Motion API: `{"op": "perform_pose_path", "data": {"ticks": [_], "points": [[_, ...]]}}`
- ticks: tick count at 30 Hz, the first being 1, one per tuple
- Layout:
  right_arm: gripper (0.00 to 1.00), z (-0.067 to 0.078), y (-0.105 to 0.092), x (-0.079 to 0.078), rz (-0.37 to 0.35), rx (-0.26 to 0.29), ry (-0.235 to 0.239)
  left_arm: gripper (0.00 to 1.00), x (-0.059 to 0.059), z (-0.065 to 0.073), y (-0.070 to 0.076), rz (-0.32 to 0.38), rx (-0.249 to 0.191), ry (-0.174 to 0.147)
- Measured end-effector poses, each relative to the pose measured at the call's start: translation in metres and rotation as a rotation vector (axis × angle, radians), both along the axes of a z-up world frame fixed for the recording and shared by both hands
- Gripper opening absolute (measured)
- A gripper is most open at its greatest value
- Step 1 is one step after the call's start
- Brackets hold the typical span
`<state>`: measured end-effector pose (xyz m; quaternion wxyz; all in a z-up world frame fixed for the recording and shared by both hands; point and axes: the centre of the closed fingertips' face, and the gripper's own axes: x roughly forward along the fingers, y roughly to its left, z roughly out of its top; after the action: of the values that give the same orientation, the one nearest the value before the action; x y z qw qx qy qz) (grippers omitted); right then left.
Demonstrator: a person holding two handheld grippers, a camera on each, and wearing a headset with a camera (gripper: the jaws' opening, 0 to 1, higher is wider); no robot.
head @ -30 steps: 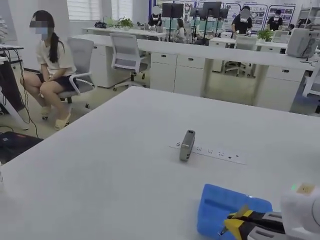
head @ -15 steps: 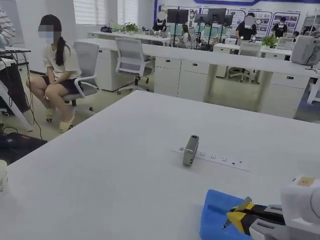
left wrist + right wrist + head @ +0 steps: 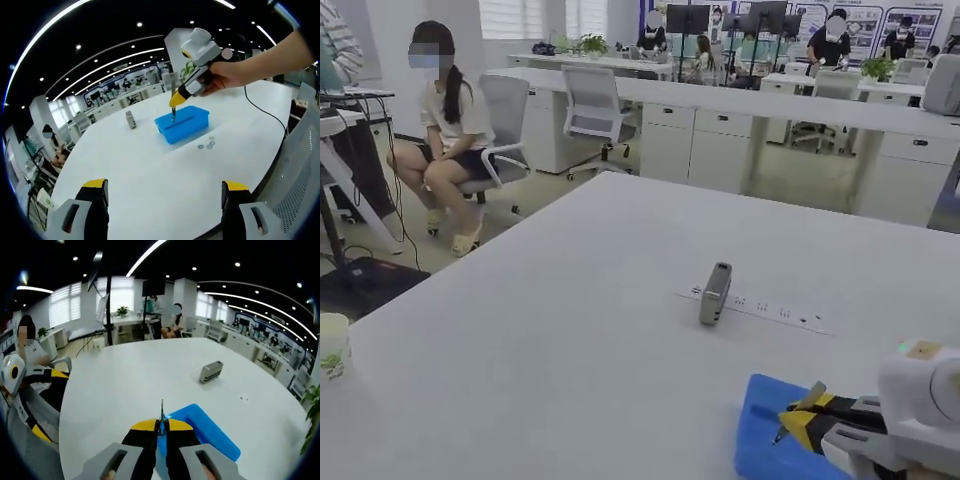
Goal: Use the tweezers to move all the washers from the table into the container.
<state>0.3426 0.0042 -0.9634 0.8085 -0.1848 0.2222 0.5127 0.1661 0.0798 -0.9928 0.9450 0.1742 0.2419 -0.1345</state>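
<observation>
The right gripper (image 3: 798, 420) is held with its jaws pressed together on the tweezers (image 3: 173, 114), which run on from the jaw tips as a thin stiff blade. In the left gripper view their long axis stands close to upright, points down, just over the open top of the blue container (image 3: 181, 122), so that the container lies directly beneath the right jaws. Whether a washer is carried between the points is too small to tell. The left gripper (image 3: 164, 186) is held with its jaws spread wide and nothing between them, well apart from the work. The washers (image 3: 206, 145), a few small rings, are seen lying flat on the white worktop (image 3: 570, 330), ahead of the left jaws and a little to the right, just beside the container on its nearer side and apart from its wall. They are judged to be light, thin, hard and slippery, sitting flush on a smooth surface. They are probably best taken at the rim, one point through the hole and one outside the ring, or pinched across the edge once tipped up. A light, steady squeeze is called for, since such a ring may be flicked away if it is nipped off-centre.
</observation>
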Motion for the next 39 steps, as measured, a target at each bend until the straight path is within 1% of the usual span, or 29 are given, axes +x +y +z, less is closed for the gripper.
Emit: {"op": "perform_pose_path", "data": {"ticks": [2,6,12,18,28,32,36,39], "points": [[0.01,-0.005,0.002,0.003,0.004,-0.01,-0.001,0.96,0.0,-0.001,0.0,0.0,0.005,0.004],[0.01,-0.014,0.004,0.008,0.009,-0.019,0.014,0.96,0.0,-0.004,0.0,-0.001,0.008,0.022],[0.01,-0.026,0.007,0.013,0.021,-0.042,0.022,0.96,-0.001,-0.007,0.0,-0.006,0.016,0.038],[0.01,-0.035,0.009,0.02,0.019,-0.046,0.036,0.96,-0.002,-0.01,-0.001,-0.009,0.016,0.054],[0.02,-0.052,0.011,0.025,0.011,-0.065,0.057,0.95,-0.003,-0.012,-0.002,-0.016,0.019,0.068],[0.02,-0.056,0.012,0.027,0.01,-0.071,0.06,0.95,-0.003,-0.013,-0.001,-0.015,0.024,0.071],[0.02,-0.058,0.012,0.032,0.007,-0.074,0.057,0.95,-0.003,-0.014,-0.001,-0.013,0.026,0.075],[0.02,-0.06,0.013,0.032,0.007,-0.074,0.063,0.95,-0.003,-0.014,-0.001,-0.014,0.026,0.076]]}}
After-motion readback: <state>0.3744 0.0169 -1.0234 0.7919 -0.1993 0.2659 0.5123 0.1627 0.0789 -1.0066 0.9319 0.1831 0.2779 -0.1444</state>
